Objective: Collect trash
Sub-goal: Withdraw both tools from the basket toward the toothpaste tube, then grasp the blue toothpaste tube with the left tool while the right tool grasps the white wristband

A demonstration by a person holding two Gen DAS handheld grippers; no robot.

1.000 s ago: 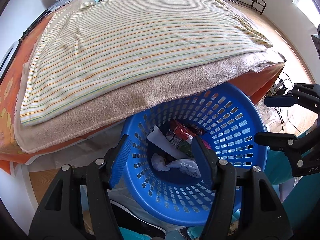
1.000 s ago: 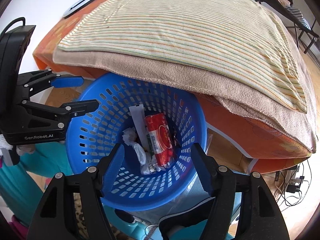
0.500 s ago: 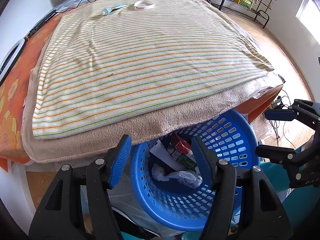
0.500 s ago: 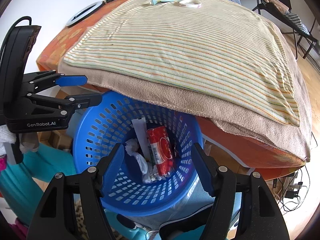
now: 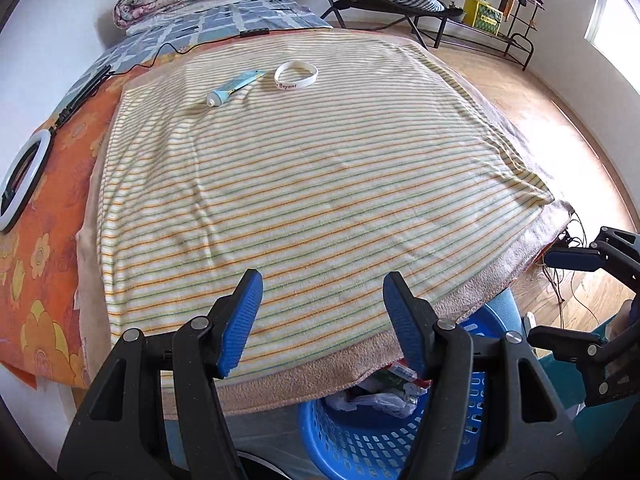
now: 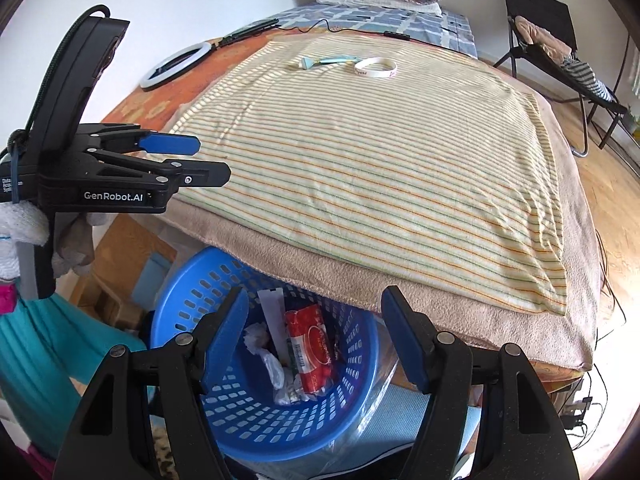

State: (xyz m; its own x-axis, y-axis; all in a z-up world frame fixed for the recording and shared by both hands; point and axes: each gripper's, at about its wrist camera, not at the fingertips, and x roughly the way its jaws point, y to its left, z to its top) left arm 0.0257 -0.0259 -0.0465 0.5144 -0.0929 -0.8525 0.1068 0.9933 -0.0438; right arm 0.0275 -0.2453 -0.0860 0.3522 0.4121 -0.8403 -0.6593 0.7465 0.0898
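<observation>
Both the left gripper point(image 5: 322, 322) and the right gripper point(image 6: 316, 336) are held with jaws apart, nothing between them. Trash point(image 6: 308, 346) is seen in the blue basket point(image 6: 248, 420) under the bed edge; a tube point(image 5: 234, 88) and wristband point(image 5: 296, 75) lie on the striped blanket point(image 5: 320, 184).

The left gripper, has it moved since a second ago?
Yes. The left gripper has risen: its fingers now frame the striped blanket, no longer the blue basket below.

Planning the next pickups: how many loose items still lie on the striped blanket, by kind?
Squeezed tube: 1
White wristband: 1
Total: 2
</observation>
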